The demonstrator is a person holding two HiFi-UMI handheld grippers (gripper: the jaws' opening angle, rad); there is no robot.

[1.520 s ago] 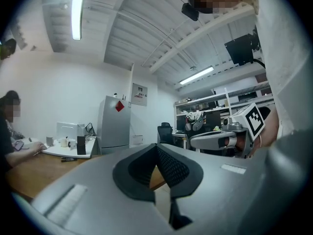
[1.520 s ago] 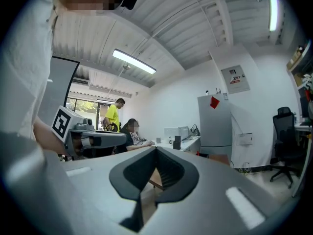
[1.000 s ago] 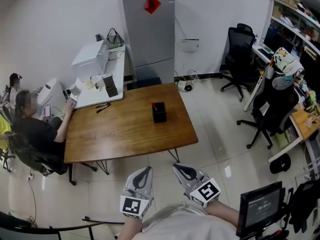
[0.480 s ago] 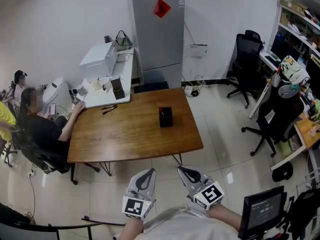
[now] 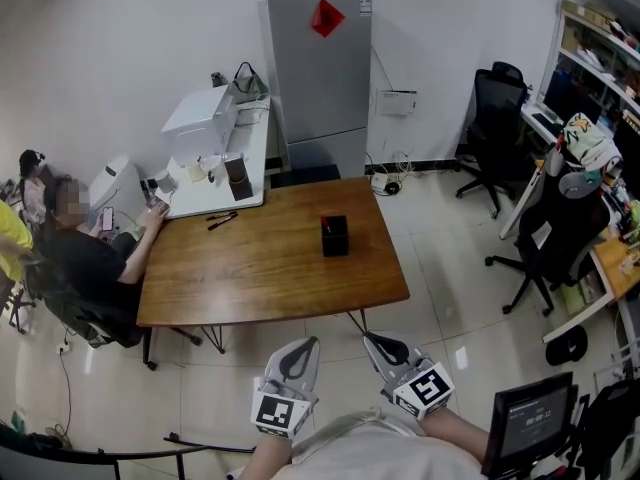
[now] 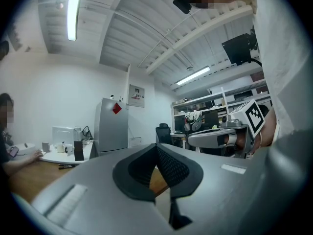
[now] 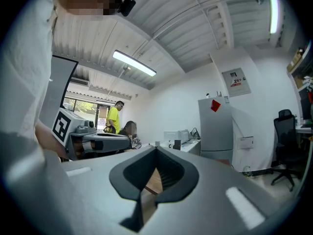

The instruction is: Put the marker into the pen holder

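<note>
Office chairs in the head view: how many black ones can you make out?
3 office chairs. One stands far back at right; one, nearer at right, has things draped over it; the seated person at left sits on one. Others may be hidden.

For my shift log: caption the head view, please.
Left gripper and right gripper, both shut and empty, held short of the wooden table with the pen holder.

Black pen holder (image 5: pixel 335 237) stands on the wooden table (image 5: pixel 270 278) (marker (image 5: pixel 222 220) well apart).
</note>
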